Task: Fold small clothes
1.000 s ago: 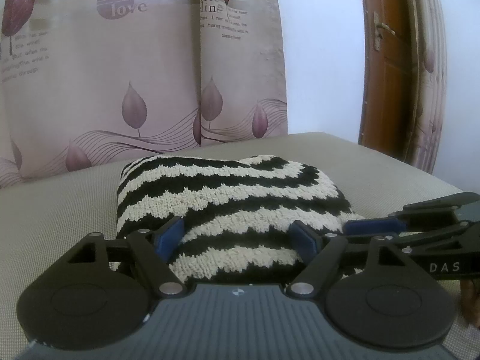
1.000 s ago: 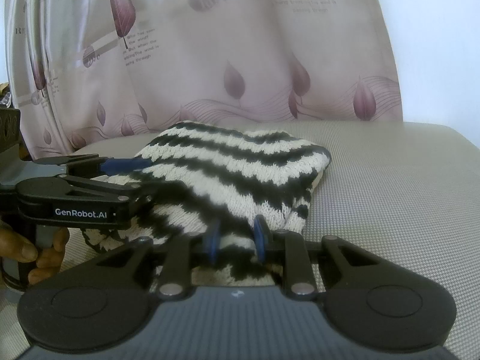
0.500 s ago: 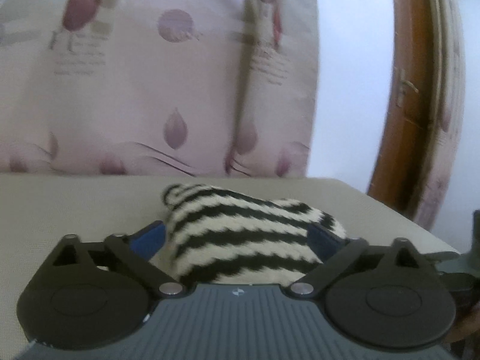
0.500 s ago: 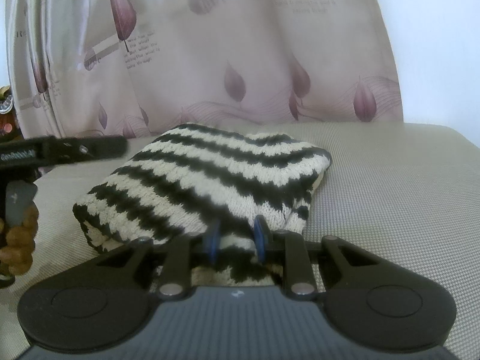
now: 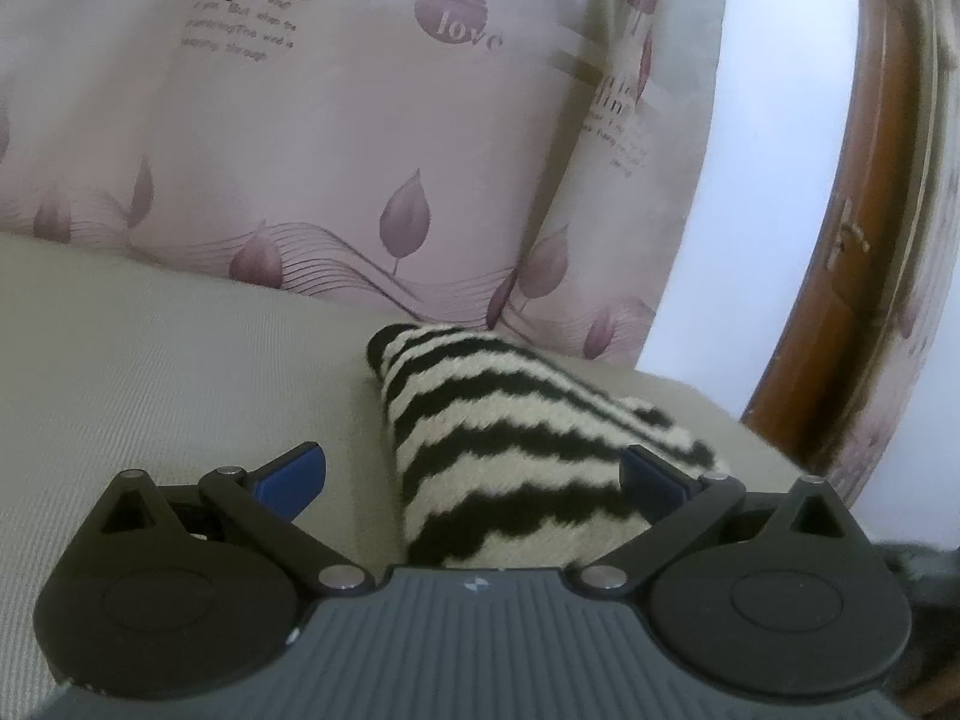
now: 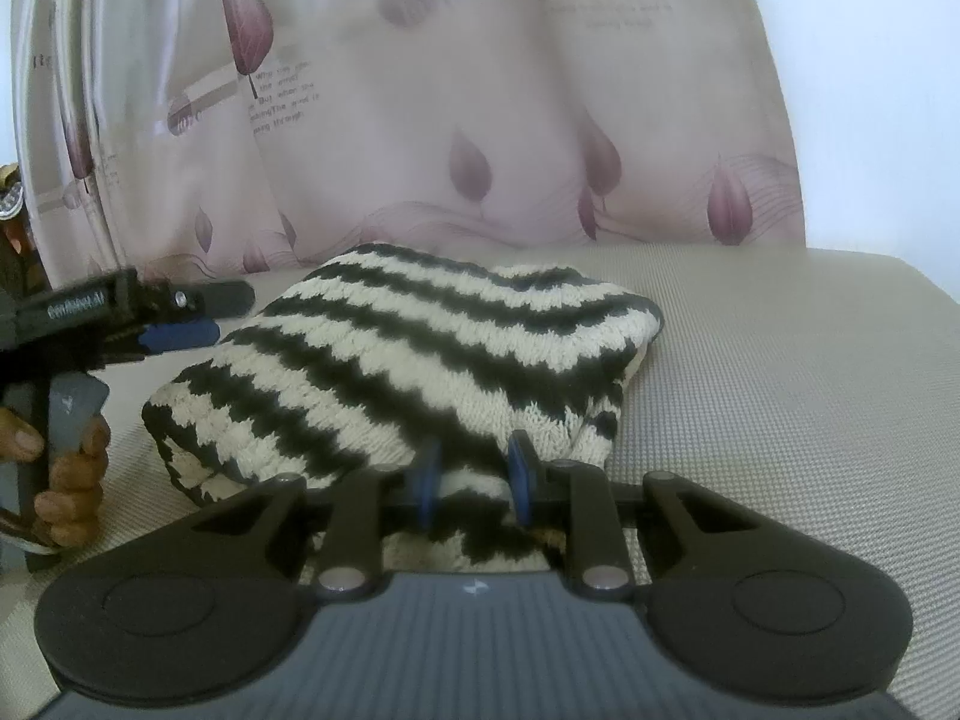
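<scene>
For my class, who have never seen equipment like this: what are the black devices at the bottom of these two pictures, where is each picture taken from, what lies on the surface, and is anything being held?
There is no robot here. A person holds a hand-operated gripping tool in each hand, and each tool carries a camera looking forward along its two blue-padded fingers. One picture comes from the left tool, the other from the right tool. A folded black-and-cream striped knitted garment lies on a beige woven surface, with a leaf-print curtain behind. The right tool is closed on the garment's near edge. The left tool, whose jaws have just been opening, stands wide open and grips nothing, though the garment lies between its fingers. In the right tool's picture you can see the hand holding the left tool.
</scene>
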Demonstrator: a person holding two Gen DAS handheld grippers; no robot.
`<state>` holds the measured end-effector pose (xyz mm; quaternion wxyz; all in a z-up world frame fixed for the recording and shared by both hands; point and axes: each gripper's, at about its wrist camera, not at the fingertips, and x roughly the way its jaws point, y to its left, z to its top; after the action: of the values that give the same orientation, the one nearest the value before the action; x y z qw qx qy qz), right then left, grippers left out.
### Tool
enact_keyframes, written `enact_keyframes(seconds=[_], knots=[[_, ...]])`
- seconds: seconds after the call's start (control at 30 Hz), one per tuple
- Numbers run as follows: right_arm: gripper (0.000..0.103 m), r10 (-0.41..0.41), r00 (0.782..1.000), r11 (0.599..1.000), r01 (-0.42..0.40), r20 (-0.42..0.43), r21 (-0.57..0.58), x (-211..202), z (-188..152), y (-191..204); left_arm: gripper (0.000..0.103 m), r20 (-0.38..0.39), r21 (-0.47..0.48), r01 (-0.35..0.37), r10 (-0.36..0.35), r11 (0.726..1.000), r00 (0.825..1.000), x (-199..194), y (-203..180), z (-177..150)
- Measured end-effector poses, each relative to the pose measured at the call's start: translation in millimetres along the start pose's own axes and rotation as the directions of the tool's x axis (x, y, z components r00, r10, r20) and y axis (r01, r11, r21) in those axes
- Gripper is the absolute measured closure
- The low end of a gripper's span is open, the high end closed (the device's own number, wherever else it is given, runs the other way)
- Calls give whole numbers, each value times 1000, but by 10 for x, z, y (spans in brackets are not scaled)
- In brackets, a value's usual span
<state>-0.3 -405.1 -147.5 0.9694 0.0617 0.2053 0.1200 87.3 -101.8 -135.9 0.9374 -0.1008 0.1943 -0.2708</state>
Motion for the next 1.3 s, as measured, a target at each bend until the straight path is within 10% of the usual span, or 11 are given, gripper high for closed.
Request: enact_keyframes(seconds=[1.3], knots=[[80, -5, 1000, 1000, 5, 3, -7, 8, -1, 7, 0, 23, -38, -87, 87, 996, 996, -31, 33, -21]])
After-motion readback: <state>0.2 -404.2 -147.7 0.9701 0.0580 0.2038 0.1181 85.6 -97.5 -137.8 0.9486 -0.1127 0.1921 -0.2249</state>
